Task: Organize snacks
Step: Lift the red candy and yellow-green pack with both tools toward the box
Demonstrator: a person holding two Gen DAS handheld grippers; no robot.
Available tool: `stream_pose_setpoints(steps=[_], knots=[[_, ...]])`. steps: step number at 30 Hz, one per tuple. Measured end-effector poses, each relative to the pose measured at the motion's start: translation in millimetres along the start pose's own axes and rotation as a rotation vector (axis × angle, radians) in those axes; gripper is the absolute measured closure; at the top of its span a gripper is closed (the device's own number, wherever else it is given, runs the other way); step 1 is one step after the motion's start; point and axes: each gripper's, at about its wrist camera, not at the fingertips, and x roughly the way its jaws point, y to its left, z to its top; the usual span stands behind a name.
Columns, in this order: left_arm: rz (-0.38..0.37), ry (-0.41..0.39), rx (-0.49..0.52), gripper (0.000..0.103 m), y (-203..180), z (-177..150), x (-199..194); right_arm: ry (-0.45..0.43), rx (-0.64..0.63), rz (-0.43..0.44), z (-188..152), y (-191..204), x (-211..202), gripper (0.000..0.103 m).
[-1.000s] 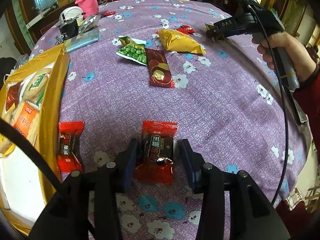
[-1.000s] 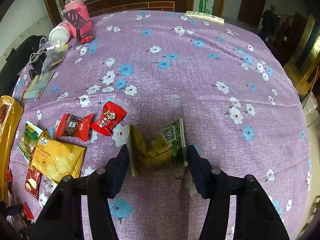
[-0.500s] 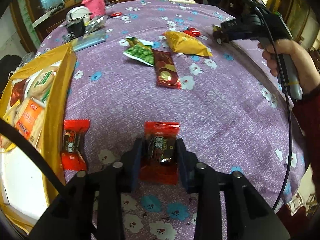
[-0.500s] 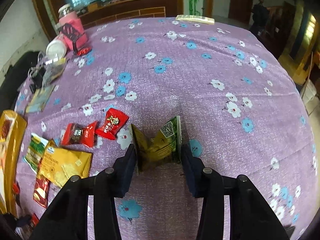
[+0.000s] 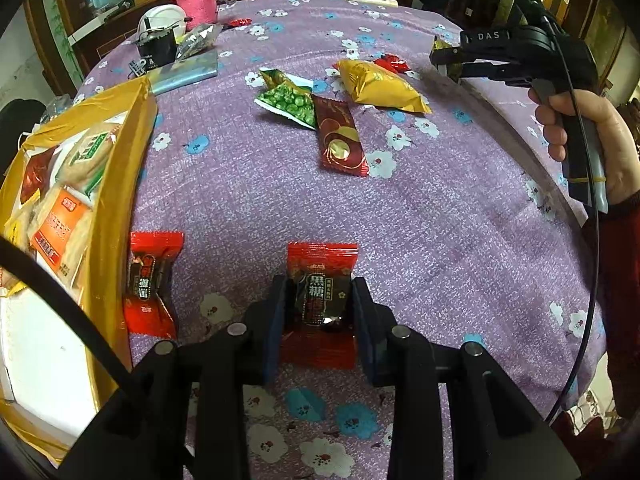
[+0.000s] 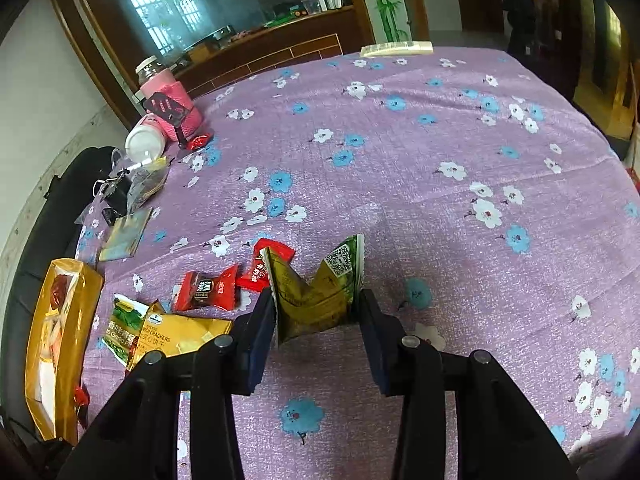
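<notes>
- Left wrist view: left gripper [image 5: 320, 312] jaws, just closing, pinch the red candy packet [image 5: 321, 280] across its firm middle on the purple tablecloth [image 5: 440, 240]; light, crinkly, slippery film; avoid flimsy sealed ends; gold bag [image 5: 100, 184] lies left.
- Right wrist view: right gripper [image 6: 316, 320] jaws, just closing, squeeze the green snack pouch [image 6: 316, 292], buckled upward; soft, light; grip mid-body.

Candy packet [image 5: 322, 288] is sitting between the left gripper [image 5: 320, 316] pads, on the tablecloth [image 5: 440, 220]. Second candy [image 5: 150, 280] is lying just left of it, beside the box [image 5: 116, 208] of snacks at the left edge. Pea bag [image 5: 290, 100], long packet [image 5: 340, 138] and cracker bag [image 5: 378, 86] are lying farther back. Crumpled packet [image 6: 316, 296] is sitting between the right gripper [image 6: 316, 328] pads.
</notes>
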Motion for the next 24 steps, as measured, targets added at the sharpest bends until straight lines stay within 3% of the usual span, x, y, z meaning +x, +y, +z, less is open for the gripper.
stream_pose_setpoints(steps=[17, 24], knots=[[-0.008, -0.060, -0.072, 0.073, 10, 0, -13, -0.027, -0.003, 0.016, -2, 1, -7, 0.062], [0.025, -0.093, -0.093, 0.073, 20, 5, -26, -0.035, -0.023, 0.026, -3, 8, -10, 0.062]])
